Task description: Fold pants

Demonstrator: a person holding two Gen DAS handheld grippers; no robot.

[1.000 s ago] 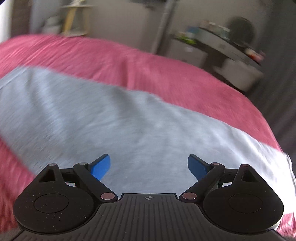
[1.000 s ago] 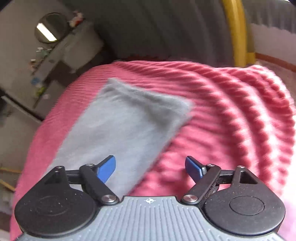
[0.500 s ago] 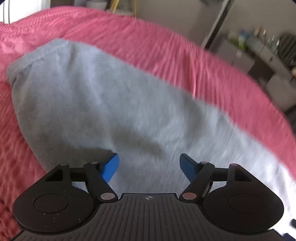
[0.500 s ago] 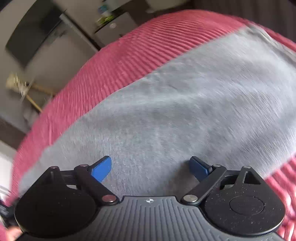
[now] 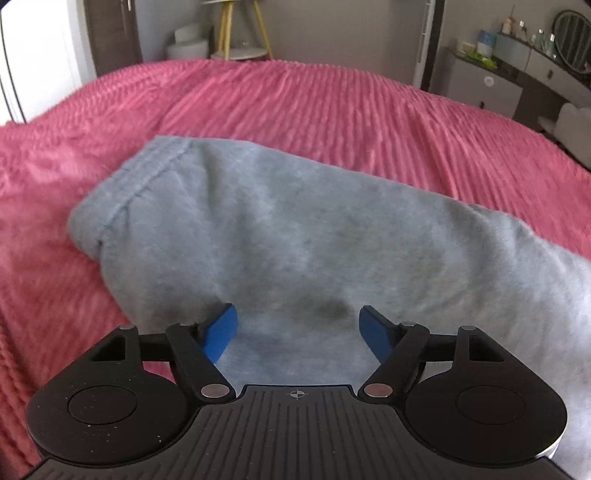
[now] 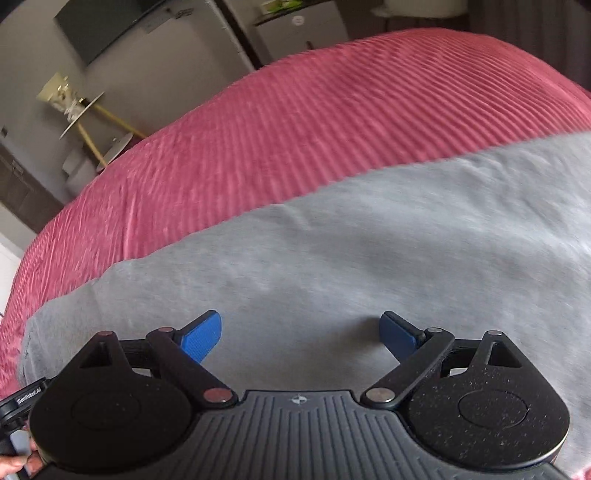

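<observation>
Grey sweatpants [image 5: 295, 236] lie flat on a pink ribbed bedspread [image 5: 332, 110]. In the left wrist view a hemmed end of the pants [image 5: 125, 195] points to the upper left. My left gripper [image 5: 297, 326] is open, low over the grey fabric just inside that end, holding nothing. In the right wrist view the pants [image 6: 369, 258] stretch from lower left to right over the bedspread [image 6: 295, 129]. My right gripper [image 6: 301, 332] is open over the middle of the fabric, holding nothing.
Beyond the bed stand a yellow-legged stool [image 5: 240, 29], a door [image 5: 110, 33] and a dresser with bottles and a mirror [image 5: 517, 66]. The right wrist view shows a wall TV [image 6: 107, 26] and a small round table [image 6: 81, 114]. A hand's fingers [image 6: 22, 461] show at lower left.
Both grippers have swung over the pants and come down closer to the fabric. The left one now faces the hemmed end; the right one has turned from the pant end toward the middle.
</observation>
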